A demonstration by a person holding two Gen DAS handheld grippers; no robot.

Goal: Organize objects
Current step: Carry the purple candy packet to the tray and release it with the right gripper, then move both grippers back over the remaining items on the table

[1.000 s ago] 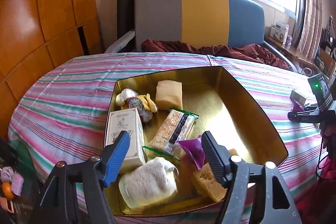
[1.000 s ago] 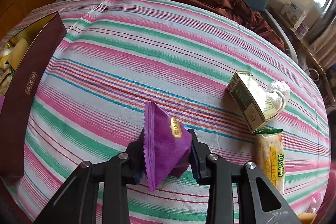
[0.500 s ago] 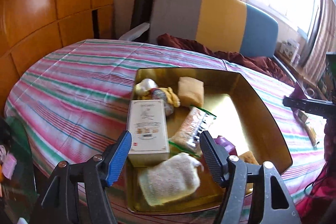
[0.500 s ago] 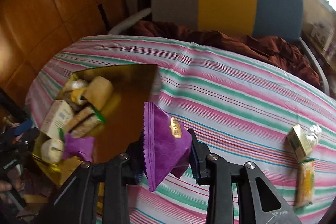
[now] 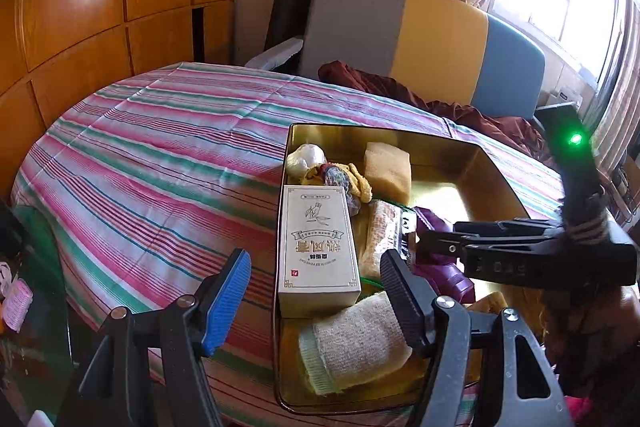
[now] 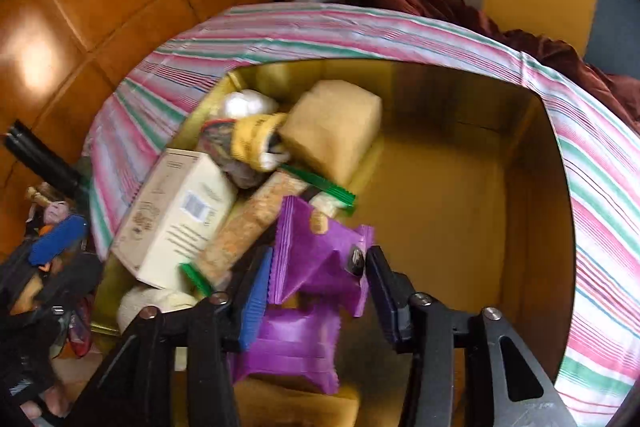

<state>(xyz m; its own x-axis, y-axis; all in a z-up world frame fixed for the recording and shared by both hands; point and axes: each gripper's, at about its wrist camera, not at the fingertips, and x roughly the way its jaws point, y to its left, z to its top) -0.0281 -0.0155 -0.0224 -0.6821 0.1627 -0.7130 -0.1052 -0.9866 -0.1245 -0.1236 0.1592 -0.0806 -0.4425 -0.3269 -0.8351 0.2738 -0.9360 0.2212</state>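
Observation:
A gold tin box point(image 5: 492, 167) point(image 6: 460, 107) sits on the striped tablecloth. It holds a white carton point(image 5: 316, 243) point(image 6: 176, 219), a cracker pack point(image 5: 380, 235) point(image 6: 248, 227), a yellow sponge point(image 5: 388, 167) point(image 6: 332, 123), a rolled knit cloth point(image 5: 356, 339) and a purple packet point(image 6: 292, 347). My right gripper point(image 6: 318, 283) point(image 5: 420, 239) hangs over the box. Its jaws are opening, and a second purple packet point(image 6: 320, 251) sits tilted and loose between them. My left gripper point(image 5: 316, 283) is open and empty above the box's near left corner.
The pink and green striped tablecloth point(image 5: 168, 155) covers a round table. A grey, yellow and blue chair point(image 5: 420, 35) with maroon fabric point(image 5: 400, 91) stands behind it. Wood panels point(image 5: 80, 7) line the left wall. Small items lie on a low glass surface point(image 5: 24, 299) at the left.
My right gripper swung from over the bare tablecloth to above the tin, carrying the purple packet, and its jaws widened. My left gripper drifted left, staying open.

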